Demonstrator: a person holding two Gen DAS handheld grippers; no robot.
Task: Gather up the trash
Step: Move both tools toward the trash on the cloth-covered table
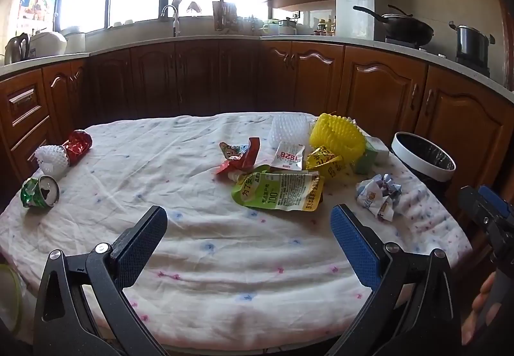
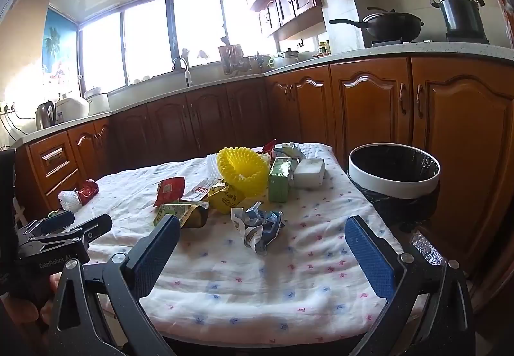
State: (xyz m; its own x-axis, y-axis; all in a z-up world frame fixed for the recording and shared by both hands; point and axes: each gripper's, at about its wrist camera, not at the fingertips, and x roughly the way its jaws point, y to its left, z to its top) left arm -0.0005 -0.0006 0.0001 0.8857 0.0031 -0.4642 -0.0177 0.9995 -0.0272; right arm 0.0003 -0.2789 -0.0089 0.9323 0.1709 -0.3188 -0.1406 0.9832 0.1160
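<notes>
Both grippers, left gripper (image 1: 249, 224) and right gripper (image 2: 261, 235), hover with fingers spread wide and nothing between them, so collecting looks not yet begun. Landmark: the bin (image 2: 394, 170), black-lined with a white rim, standing at the table's far right corner. Nearest it lies a crumpled paper wrapper (image 2: 257, 226), directly ahead of the right gripper; the likely next move is to lower over it, pinch, and carry it to the bin. Farther from the bin sit a green pouch (image 1: 279, 192) printed "100", a white sachet (image 1: 289, 156) reading "1928", and a crushed green can (image 1: 40, 192) farthest off.
</notes>
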